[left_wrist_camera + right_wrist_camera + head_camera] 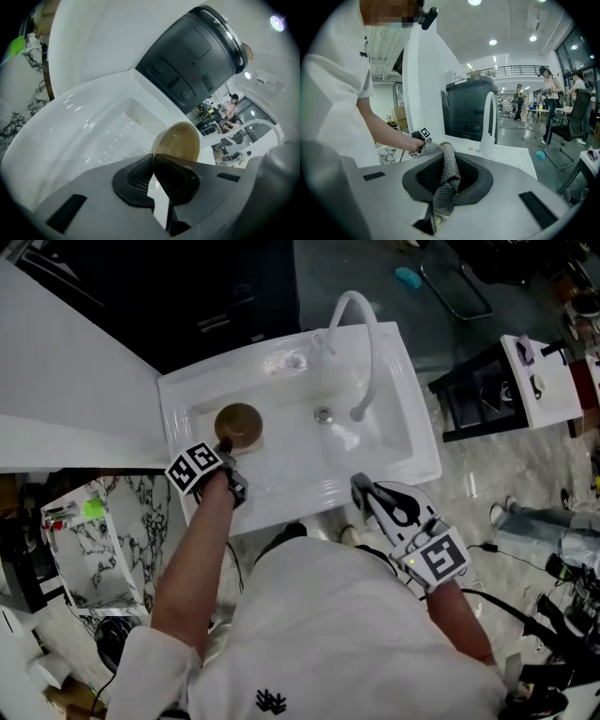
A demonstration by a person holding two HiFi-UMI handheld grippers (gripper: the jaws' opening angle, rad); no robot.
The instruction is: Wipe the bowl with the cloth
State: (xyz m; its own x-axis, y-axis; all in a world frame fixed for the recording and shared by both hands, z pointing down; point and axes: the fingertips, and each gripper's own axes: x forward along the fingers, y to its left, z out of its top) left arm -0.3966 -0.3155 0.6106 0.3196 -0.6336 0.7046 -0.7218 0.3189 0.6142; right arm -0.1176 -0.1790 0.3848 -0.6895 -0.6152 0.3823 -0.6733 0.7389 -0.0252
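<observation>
Find the brown bowl (238,424) in the left of the white sink (398,381), rim pinched by the closed left gripper (223,448). Note the grey cloth (446,180) clamped in the right gripper (362,487), outside the sink's front edge. Keep the pinch firm, bring the cloth in, sweep around inside.

grey floor (520,137) | round ceiling lights (492,42) lit | black office chair (574,119)

- Left gripper (223,448) was stretched out far left on a bare forearm, angled down, jaws pinched on bowl (180,140) rim.
- Right gripper (361,488) sat nearer, right, jaws clamping cloth (446,183).
</observation>
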